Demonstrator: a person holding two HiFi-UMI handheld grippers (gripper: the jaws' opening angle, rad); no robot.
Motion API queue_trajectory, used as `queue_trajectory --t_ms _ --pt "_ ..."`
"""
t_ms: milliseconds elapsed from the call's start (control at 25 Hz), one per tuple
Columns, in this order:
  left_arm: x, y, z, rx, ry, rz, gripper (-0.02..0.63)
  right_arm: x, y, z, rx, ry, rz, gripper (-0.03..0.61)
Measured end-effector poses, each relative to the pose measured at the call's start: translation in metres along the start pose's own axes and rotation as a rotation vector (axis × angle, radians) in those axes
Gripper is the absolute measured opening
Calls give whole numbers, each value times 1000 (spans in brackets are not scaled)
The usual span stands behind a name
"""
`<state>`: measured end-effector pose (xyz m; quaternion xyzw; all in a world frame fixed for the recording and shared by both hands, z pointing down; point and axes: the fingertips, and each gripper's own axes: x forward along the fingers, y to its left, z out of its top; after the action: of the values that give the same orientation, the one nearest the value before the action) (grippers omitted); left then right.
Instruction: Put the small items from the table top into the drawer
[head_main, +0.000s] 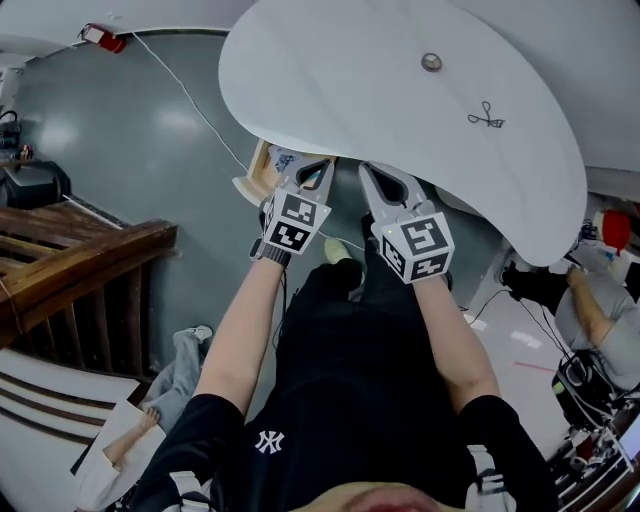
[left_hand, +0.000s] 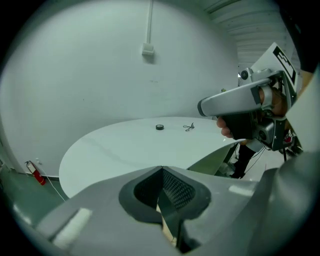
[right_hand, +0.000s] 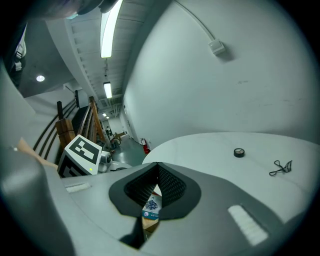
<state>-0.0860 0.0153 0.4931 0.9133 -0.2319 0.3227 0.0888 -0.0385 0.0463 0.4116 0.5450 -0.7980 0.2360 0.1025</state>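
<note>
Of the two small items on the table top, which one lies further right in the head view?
The thin black wire clip. It is a bent, spindly shape, while the other item, the small round disc, sits to its left and further back.

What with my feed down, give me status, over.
Left gripper shut, empty; right gripper shut, empty. Round item and clip on table top; drawer open. Nothing in the way.

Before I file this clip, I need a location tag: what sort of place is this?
Probably a workshop or lab hall rather than a home: bare painted floor, stacked wooden frames, a red fire extinguisher by the wall, and loose cable trailing past the white table.
</note>
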Motion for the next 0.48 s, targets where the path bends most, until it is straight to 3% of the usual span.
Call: queue_trajectory --t_ms 480 --pt "19 -28 98 -3 -99 -57 4 -37 -51 38 17 -51 -74 23"
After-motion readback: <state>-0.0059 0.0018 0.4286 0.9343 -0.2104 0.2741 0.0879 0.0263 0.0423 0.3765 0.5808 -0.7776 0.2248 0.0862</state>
